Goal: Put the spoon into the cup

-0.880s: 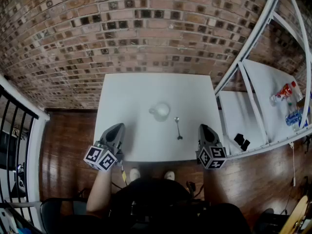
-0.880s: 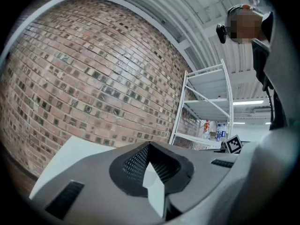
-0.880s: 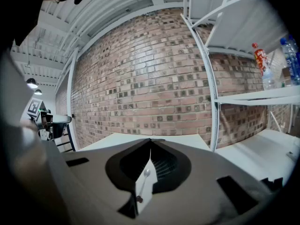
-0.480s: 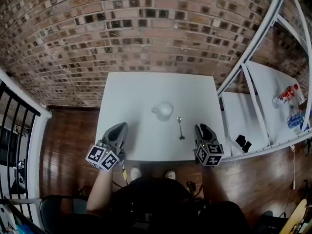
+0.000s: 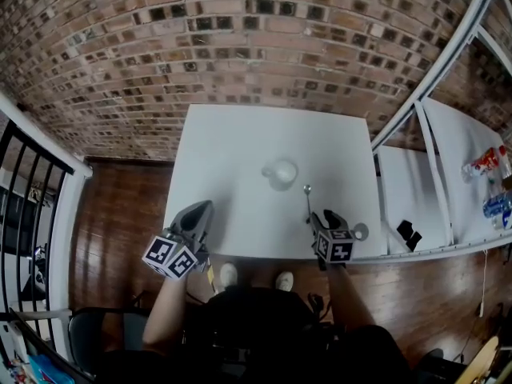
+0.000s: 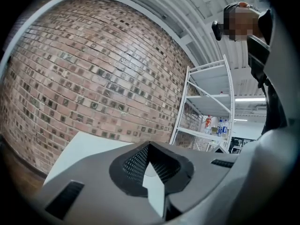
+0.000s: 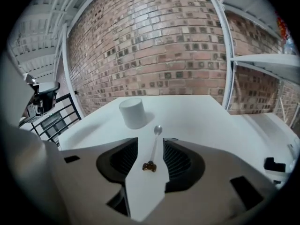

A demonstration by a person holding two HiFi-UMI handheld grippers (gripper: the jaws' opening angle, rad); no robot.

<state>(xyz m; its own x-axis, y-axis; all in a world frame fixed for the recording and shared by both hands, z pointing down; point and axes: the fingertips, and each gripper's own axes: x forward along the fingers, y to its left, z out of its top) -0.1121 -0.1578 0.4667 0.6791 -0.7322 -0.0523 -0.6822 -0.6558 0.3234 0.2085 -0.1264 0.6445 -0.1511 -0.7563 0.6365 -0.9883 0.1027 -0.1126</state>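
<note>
Right gripper view: spoon (image 7: 154,149) flat on worktop (image 7: 201,116), just right of cup (image 7: 132,112), handle end between spread fingers (image 7: 112,159) of right gripper (image 7: 151,140), not pinched. Left gripper (image 6: 149,146) fingers pressed together, empty. Risk: thin handle skates or pivots on closing; fingers may jam on worktop.

place: industrial-style room | cues: brick wall (image 5: 240,38), white metal shelving (image 5: 436,86) — wooden floor (image 5: 120,214)

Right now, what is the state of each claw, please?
Left claw: closed, holding nothing.
Right claw: open, spoon lying between, not gripped.
</note>
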